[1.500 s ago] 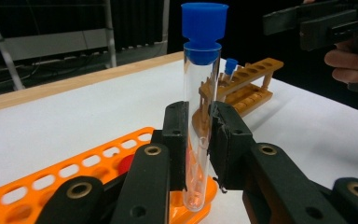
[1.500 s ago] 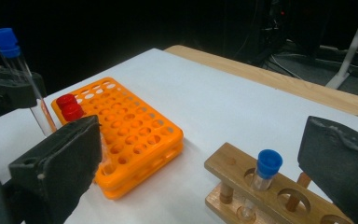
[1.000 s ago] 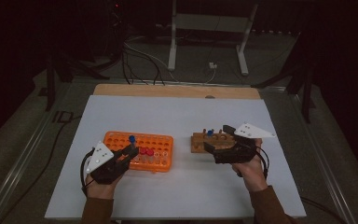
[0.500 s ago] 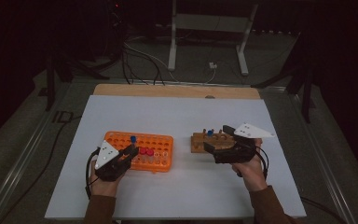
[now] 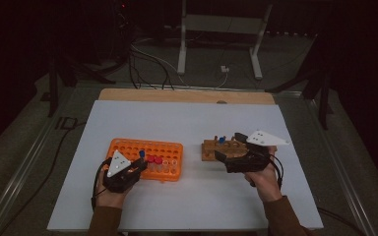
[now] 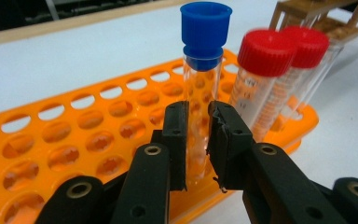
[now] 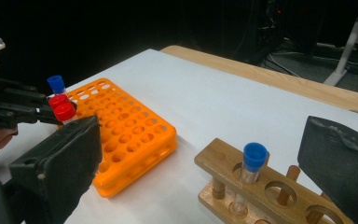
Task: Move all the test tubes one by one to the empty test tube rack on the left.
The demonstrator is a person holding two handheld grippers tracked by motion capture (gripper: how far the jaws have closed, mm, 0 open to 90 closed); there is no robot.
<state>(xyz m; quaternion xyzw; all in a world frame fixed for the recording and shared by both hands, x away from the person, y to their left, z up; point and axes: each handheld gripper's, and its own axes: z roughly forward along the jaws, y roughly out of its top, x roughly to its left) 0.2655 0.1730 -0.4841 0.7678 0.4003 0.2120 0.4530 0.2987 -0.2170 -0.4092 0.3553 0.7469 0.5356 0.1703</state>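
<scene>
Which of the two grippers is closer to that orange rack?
Left. The left gripper is over the orange rack, jaws around a blue-capped tube; the right gripper is away by the wooden rack.

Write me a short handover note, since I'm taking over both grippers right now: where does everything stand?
Left gripper: jaws around the blue-capped tube standing in the orange rack, a slight gap at each pad, not clamped.
Right gripper: open, empty, beside the wooden rack.
Done: one blue-capped tube stands in the wooden rack.
Left: probably grip and move the blue one; two red-capped tubes remain in the orange rack.
</scene>
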